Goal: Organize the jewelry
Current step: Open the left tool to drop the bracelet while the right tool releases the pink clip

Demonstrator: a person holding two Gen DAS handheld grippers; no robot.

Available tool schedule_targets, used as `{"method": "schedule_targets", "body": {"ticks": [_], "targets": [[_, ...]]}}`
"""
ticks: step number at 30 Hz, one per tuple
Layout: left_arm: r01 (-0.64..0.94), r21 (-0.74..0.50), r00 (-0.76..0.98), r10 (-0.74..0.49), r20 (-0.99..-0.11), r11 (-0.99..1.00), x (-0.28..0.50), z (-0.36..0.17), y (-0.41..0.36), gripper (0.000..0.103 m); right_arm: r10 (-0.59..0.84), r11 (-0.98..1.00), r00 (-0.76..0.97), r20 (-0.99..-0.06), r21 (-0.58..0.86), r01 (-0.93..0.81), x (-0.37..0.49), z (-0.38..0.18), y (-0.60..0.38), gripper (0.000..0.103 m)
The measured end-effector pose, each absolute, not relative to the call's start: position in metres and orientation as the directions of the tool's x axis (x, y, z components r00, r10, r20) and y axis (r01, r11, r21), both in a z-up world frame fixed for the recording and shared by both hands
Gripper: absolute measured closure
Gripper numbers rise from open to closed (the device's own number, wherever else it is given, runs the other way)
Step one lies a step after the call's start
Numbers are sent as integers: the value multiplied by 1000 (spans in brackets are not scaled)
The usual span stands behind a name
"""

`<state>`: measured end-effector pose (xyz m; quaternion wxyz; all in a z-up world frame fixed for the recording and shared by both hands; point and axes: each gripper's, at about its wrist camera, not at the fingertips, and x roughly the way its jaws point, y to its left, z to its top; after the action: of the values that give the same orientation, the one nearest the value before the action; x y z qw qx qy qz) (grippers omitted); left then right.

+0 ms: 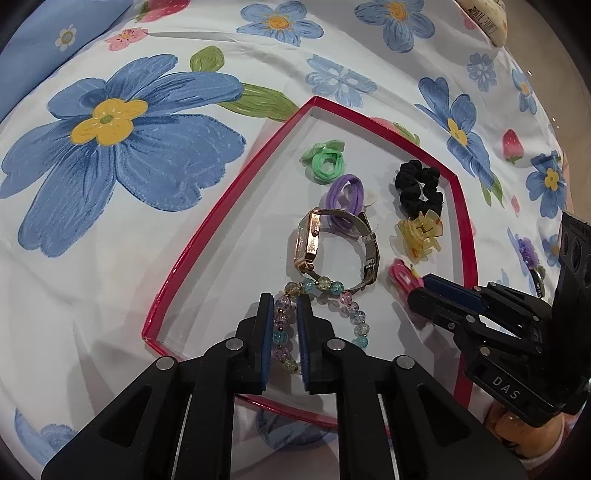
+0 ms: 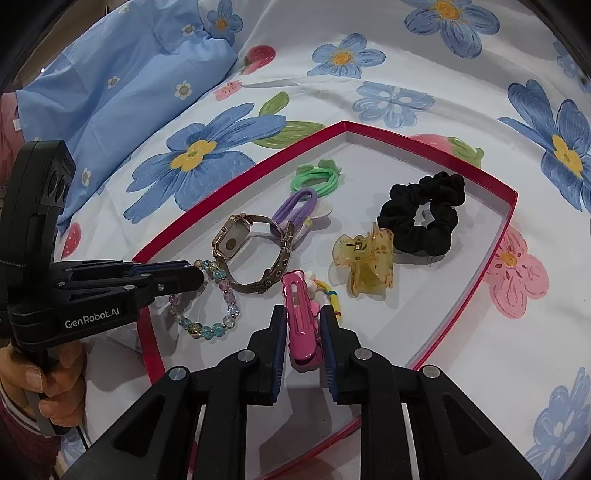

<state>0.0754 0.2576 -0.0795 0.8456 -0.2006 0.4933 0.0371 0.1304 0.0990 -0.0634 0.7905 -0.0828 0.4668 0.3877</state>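
Observation:
A red-rimmed white tray (image 1: 236,192) (image 2: 476,280) lies on the flowered bedsheet. In it lie a pastel bead bracelet (image 1: 354,314) (image 2: 207,325), a rose-gold watch (image 1: 310,240) (image 2: 236,236), a pink hair clip (image 1: 404,278) (image 2: 301,325), a yellow claw clip (image 1: 419,234) (image 2: 369,258), a black scrunchie (image 1: 419,188) (image 2: 421,214), a purple hair tie (image 1: 343,199) (image 2: 295,206) and a green hair tie (image 1: 325,160) (image 2: 314,177). My left gripper (image 1: 284,306) (image 2: 199,271) is closed on one side of the bracelet. My right gripper (image 2: 303,314) (image 1: 415,291) grips the pink clip.
A blue pillow (image 2: 122,85) lies at the back left of the tray. A cream object (image 1: 487,18) sits at the bed's far edge. The bedsheet (image 1: 110,258) spreads wide to the left of the tray.

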Motion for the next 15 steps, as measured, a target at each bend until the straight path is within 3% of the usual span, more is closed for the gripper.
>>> {"method": "schedule_targets", "body": {"ticks": [15], "targets": [[-273, -294, 524, -114, -844, 916, 68, -67, 256, 77, 547, 684, 265, -794, 242, -688, 128, -62, 97, 80]]}}
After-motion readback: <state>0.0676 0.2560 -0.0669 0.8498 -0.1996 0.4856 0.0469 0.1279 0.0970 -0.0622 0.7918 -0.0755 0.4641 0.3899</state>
